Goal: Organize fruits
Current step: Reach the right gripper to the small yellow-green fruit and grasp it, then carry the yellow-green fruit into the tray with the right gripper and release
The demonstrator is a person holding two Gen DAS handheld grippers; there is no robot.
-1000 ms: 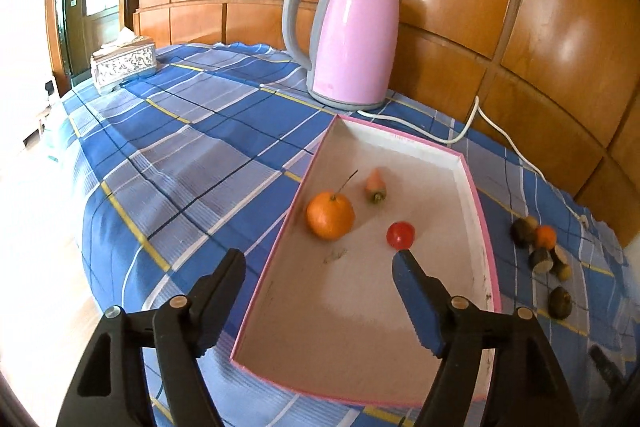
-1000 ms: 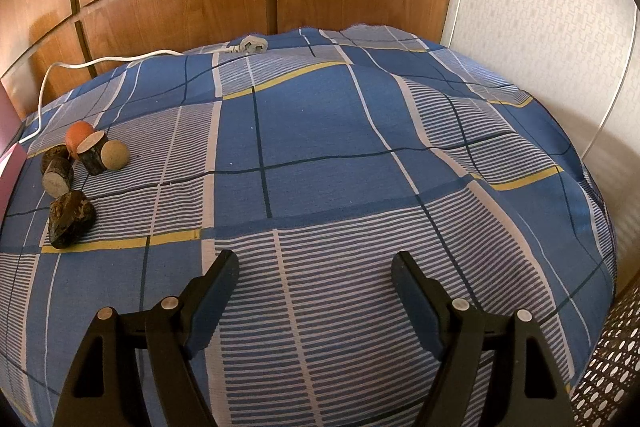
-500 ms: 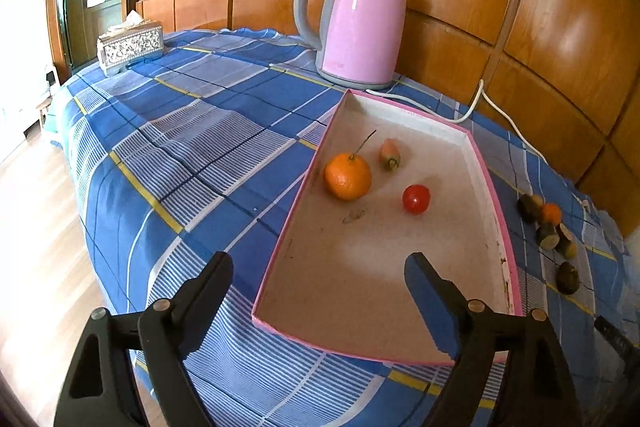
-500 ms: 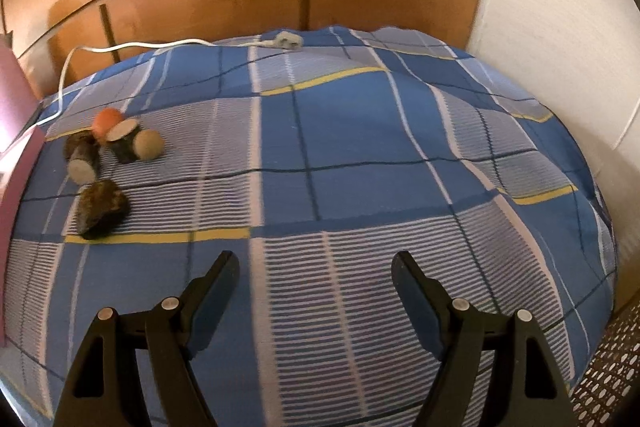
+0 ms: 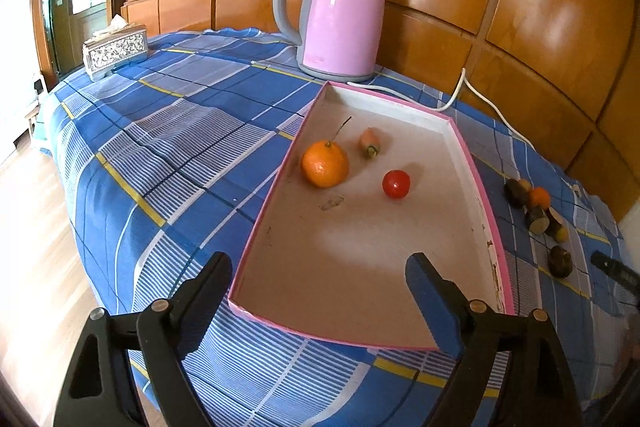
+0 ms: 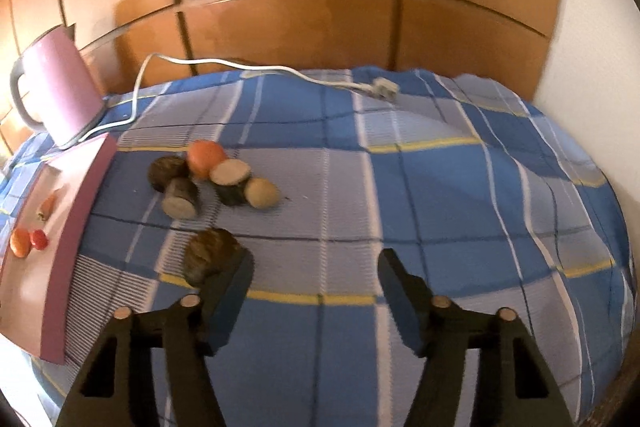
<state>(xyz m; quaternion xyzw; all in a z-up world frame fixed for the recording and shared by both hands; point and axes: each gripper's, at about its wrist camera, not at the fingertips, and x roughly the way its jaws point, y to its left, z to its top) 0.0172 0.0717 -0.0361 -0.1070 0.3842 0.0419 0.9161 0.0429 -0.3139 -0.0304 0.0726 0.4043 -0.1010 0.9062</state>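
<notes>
Both empty: left hand-held gripper (image 5: 320, 291) gapes over tray rim (image 5: 486, 211); right (image 6: 316, 273) closing.

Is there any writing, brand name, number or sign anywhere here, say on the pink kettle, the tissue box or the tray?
None can be read.
Pink kettle: a small darker mark low on its body, too small and blurred to read.
Tissue box: only an embossed ornamental pattern, no letters.
Pink-rimmed tray: plain, with stains only.
Checked cloth: no print, only stripes.
</notes>
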